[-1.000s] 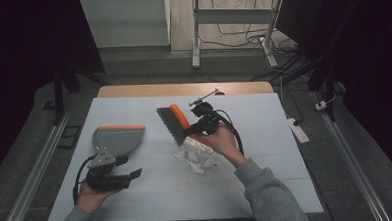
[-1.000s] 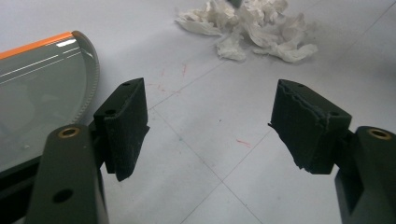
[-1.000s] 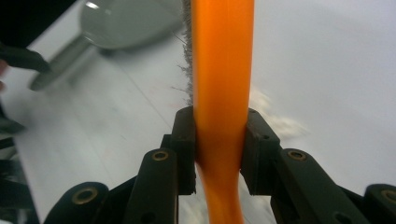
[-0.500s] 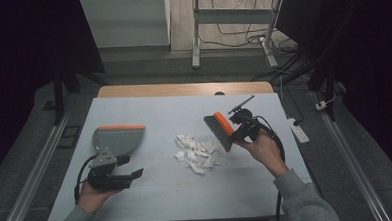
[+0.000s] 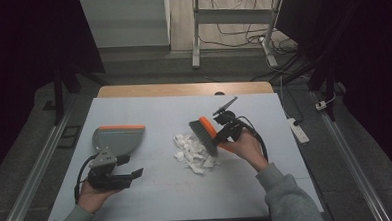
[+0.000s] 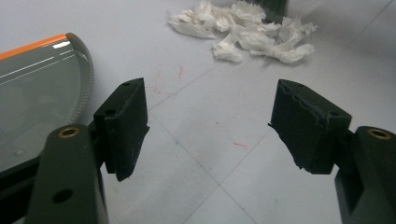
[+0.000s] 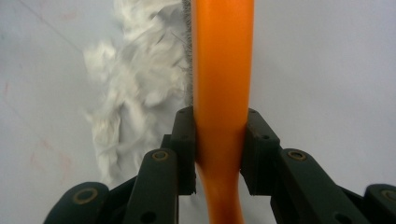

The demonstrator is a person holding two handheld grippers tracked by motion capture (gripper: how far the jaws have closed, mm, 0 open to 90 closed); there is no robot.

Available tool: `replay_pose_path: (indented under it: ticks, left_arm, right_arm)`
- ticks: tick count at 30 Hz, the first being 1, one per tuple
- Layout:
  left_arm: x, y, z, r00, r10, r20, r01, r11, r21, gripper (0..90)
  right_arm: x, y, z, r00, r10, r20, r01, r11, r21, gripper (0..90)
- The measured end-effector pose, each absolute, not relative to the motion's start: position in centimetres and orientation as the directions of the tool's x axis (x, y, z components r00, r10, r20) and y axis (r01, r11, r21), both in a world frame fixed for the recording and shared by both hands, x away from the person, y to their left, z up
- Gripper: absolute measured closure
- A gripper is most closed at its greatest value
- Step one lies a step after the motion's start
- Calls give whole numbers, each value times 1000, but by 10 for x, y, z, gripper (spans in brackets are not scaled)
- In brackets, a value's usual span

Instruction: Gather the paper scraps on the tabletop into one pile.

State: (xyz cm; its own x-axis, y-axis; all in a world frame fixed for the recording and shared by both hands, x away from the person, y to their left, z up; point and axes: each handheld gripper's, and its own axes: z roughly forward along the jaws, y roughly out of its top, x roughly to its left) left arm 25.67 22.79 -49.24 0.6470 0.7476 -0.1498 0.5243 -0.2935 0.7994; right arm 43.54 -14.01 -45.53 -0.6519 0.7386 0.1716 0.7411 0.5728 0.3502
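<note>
Where the right gripper (image 5: 224,134) stands right of the table's middle, its jaws are clamped tight on the orange handle of a hand brush (image 5: 205,135); in the right gripper view the handle (image 7: 223,79) runs straight up between the two black pads, smooth, glossy and narrowing toward the near end; grey bristles show along its left edge. From above, the brush head is a dark bristle block with an orange back, tilted, its bristles touching the right edge of the paper scraps (image 5: 192,152). These scraps are white, torn and crumpled, lying in a loose heap near the table's centre; in the left gripper view the heap (image 6: 247,32) lies far ahead of the jaws. The left gripper (image 5: 118,176) rests at the near left, jaws spread wide with nothing between them; just beyond it lies a grey dustpan (image 5: 116,139) with an orange far rim, well apart from the scraps. The pale table top (image 5: 163,197) bears faint red marks.
</note>
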Motion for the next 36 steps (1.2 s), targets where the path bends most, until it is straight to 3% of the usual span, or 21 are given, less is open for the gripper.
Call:
replay_pose_path:
  ticks: [9,18,22,25,30,36]
  left_arm:
    - [259,227,-494,648,747,-151,529,-298,795,282]
    - [258,225,-494,649,746,-146,527,-303,794,282]
    - [259,224,-494,649,747,-146,529,-305,791,282]
    - [259,223,-494,648,748,-142,529,-308,791,282]
    - [259,225,-495,647,749,-143,530,-307,790,282]
    - [259,225,-495,645,750,-145,532,-305,790,282]
  right_arm:
    - [419,-181,-434,-658,726,200,717,524,460,697]
    - [384,-205,-432,-722,640,264,677,575,459,697]
    - [374,-195,-442,-762,581,287,644,629,436,697]
    - [371,-178,-450,-826,491,278,564,712,418,697]
    - [373,-151,-457,-918,353,181,396,848,351,697]
    - [393,-129,-458,-948,293,122,317,886,339,697]
